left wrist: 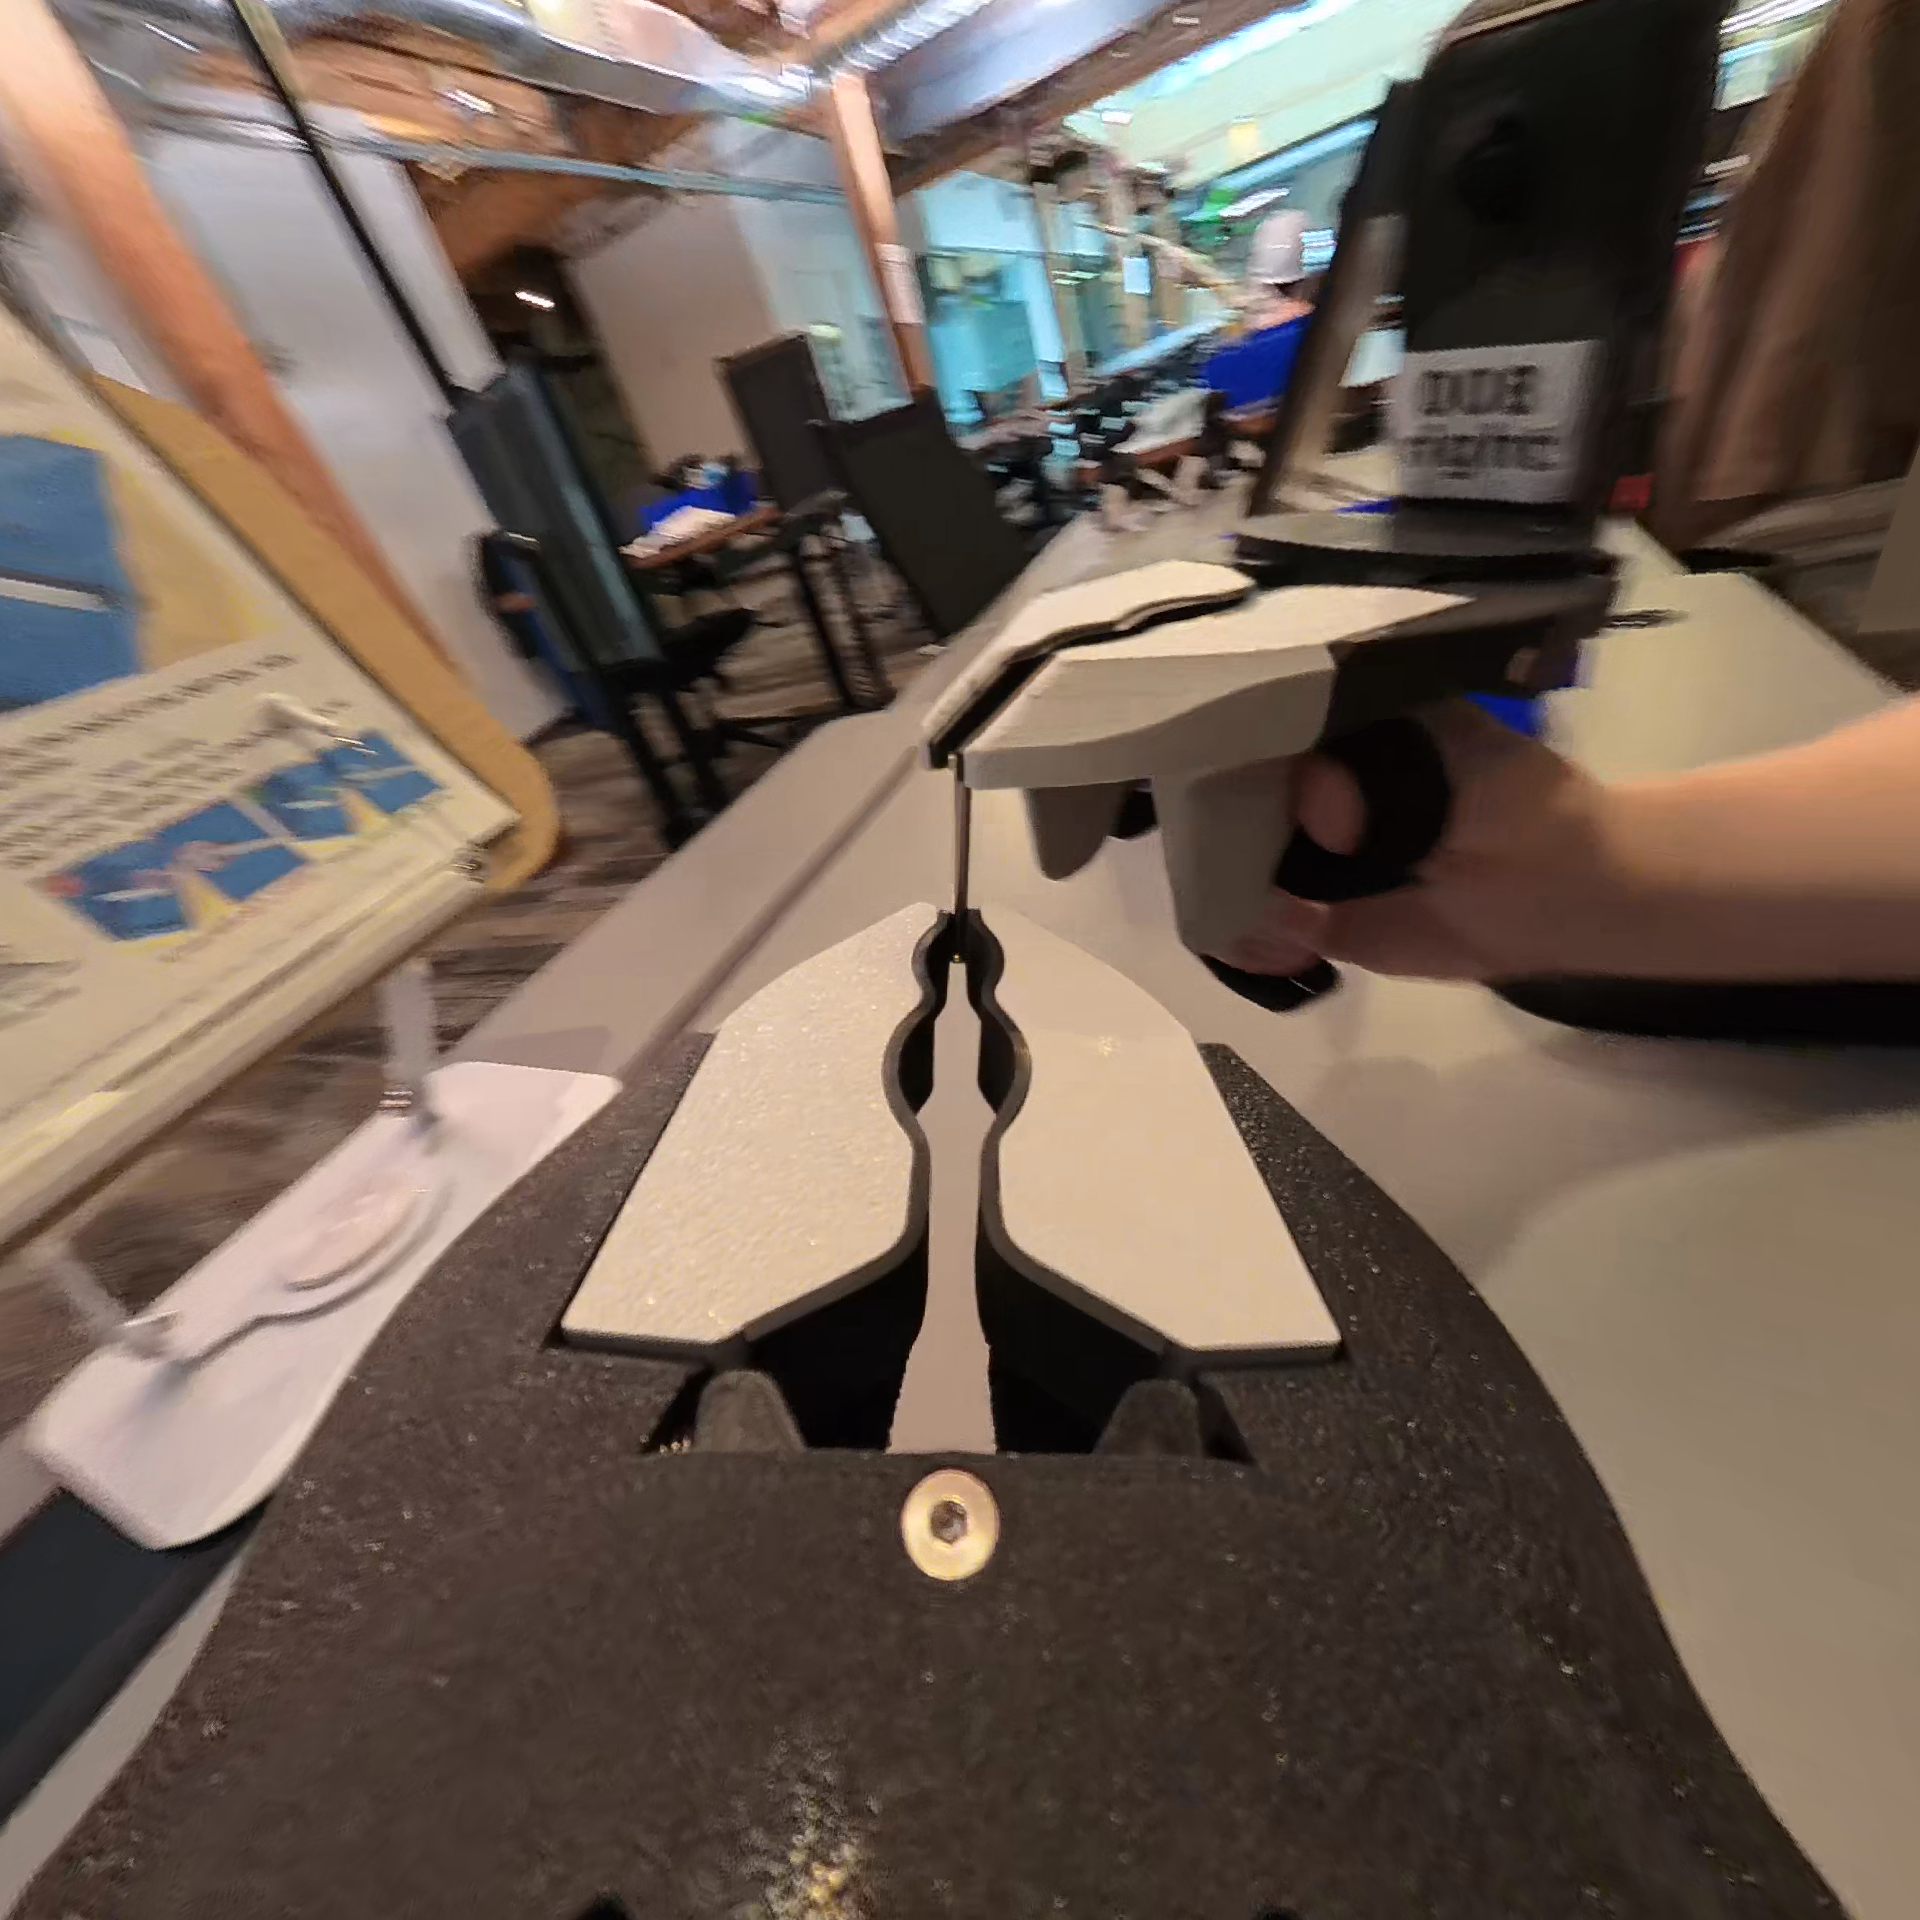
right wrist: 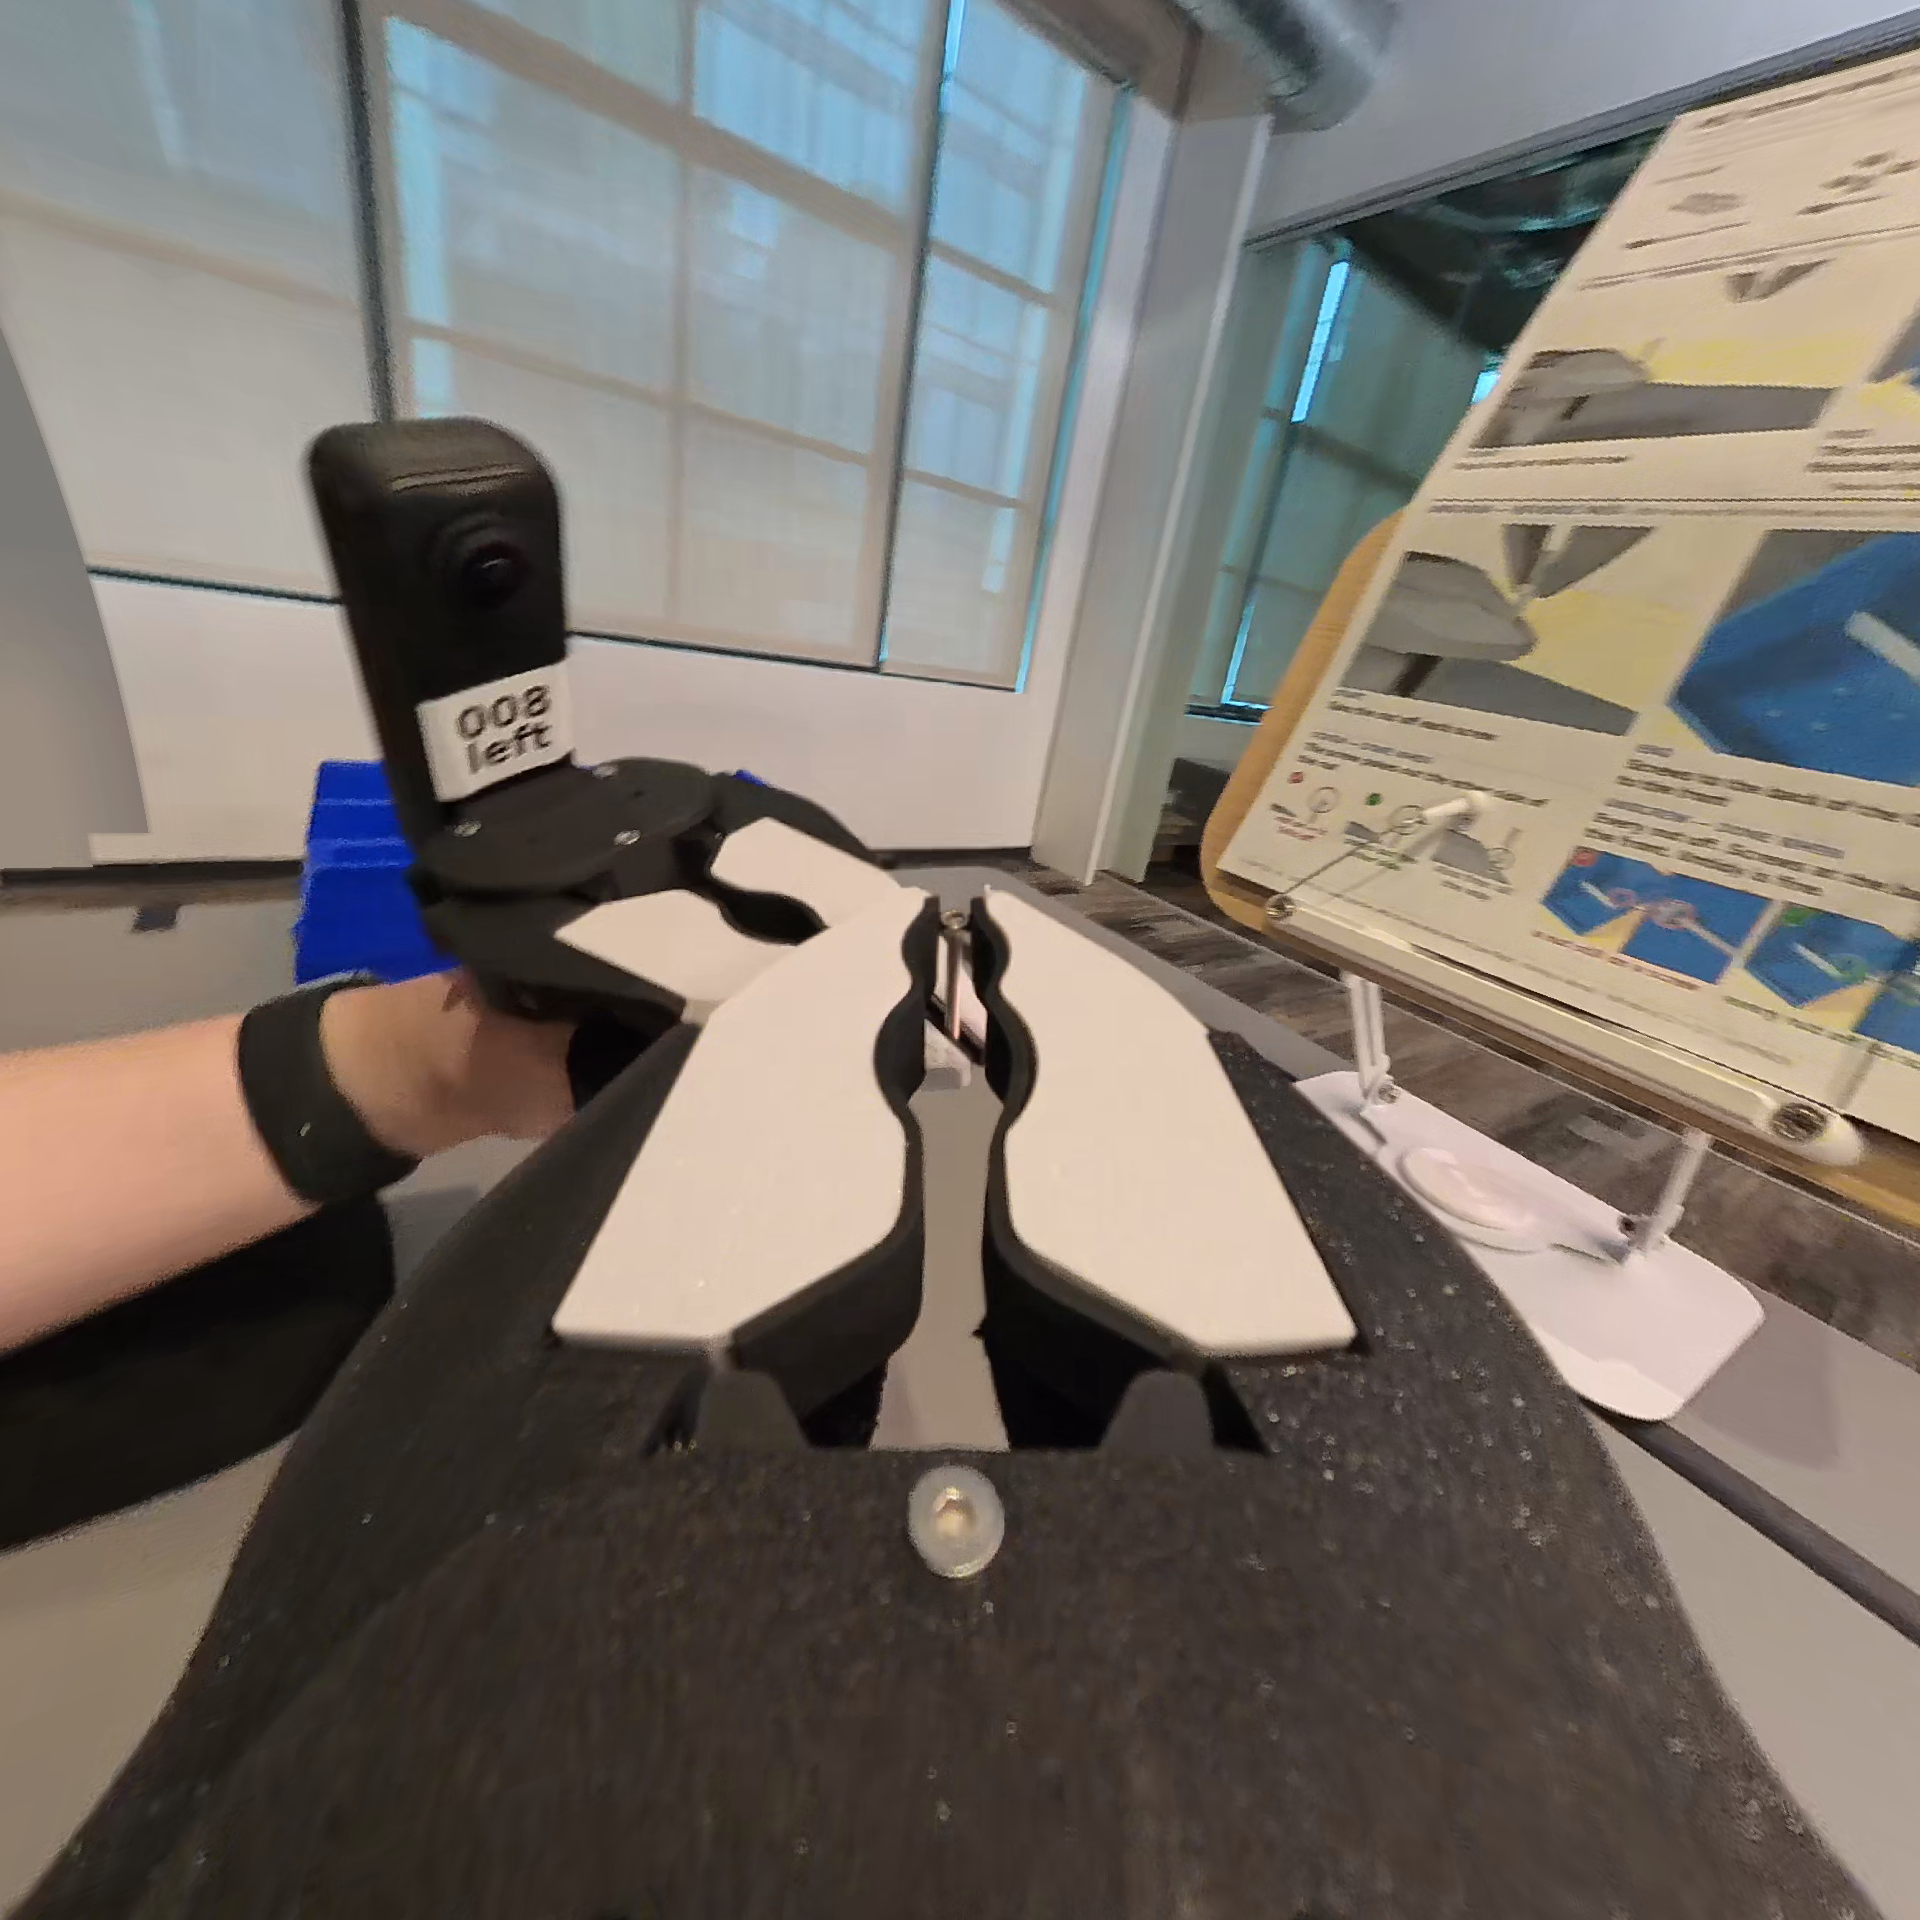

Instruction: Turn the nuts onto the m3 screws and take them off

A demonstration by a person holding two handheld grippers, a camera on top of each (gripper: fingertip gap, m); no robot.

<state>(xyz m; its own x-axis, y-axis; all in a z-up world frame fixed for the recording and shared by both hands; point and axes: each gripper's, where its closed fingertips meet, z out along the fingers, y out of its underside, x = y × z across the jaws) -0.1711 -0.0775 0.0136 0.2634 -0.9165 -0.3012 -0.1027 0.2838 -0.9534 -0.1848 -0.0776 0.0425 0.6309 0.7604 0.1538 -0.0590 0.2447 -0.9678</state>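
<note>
A thin m3 screw [left wrist: 962,847] stands upright between my two grippers, above the grey table [left wrist: 1621,1247]. My left gripper [left wrist: 956,928] is shut around the screw's lower end, where a small brass-coloured nut [left wrist: 954,941] glints between the tips. My right gripper [left wrist: 943,750] comes in from the right, held by a hand [left wrist: 1455,862], and is shut on the screw's top end. In the right wrist view the screw [right wrist: 950,971] runs between the fingers of my right gripper [right wrist: 951,912]. The left gripper [right wrist: 717,935] reaches in from the left beneath those fingers.
An instruction board [left wrist: 208,831] on a white stand [left wrist: 312,1299] is at the table's left edge; it also shows in the right wrist view [right wrist: 1662,623]. A blue bin [right wrist: 348,883] sits behind the left gripper. Desks and chairs [left wrist: 914,520] stand beyond the table. Left and right tips are no more than a few centimetres apart.
</note>
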